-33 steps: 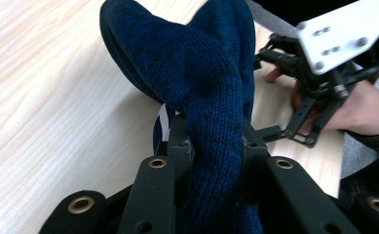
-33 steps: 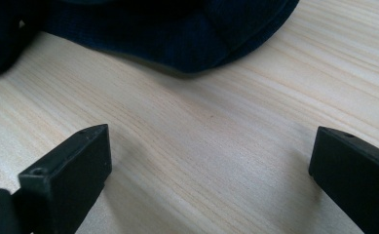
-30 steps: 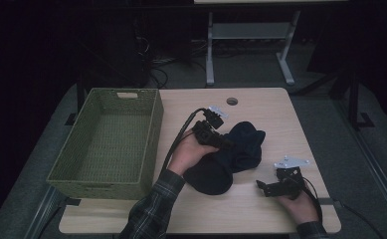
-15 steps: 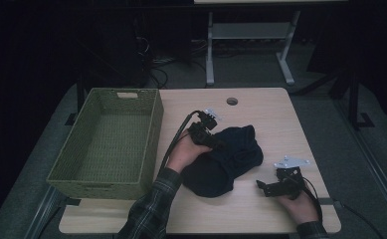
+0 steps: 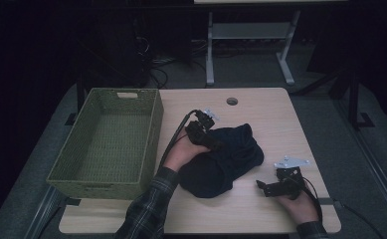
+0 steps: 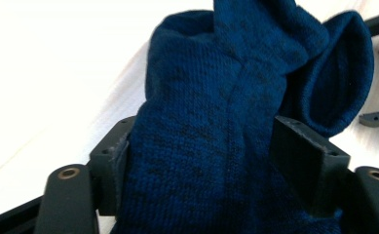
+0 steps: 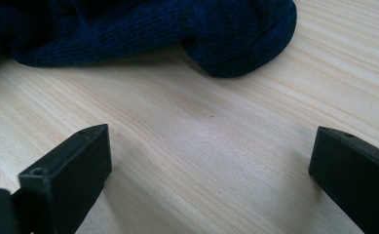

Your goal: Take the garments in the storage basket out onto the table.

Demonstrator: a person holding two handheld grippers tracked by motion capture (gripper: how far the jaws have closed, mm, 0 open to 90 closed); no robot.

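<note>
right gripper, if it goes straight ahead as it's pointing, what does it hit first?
Likely the dark blue knit garment: the right gripper, jaws open, faces it across bare table. Depth is unclear.

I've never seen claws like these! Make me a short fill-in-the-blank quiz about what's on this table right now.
1. The left claw has its jaws around a dark ____ knitted garment.
2. The right claw has its jaws ____, with nothing between them.
3. The green woven basket at the table's left is ____ inside.
4. The garment lies on the ____ table, outside the basket.

Missing words: blue; open; empty; wooden
</note>
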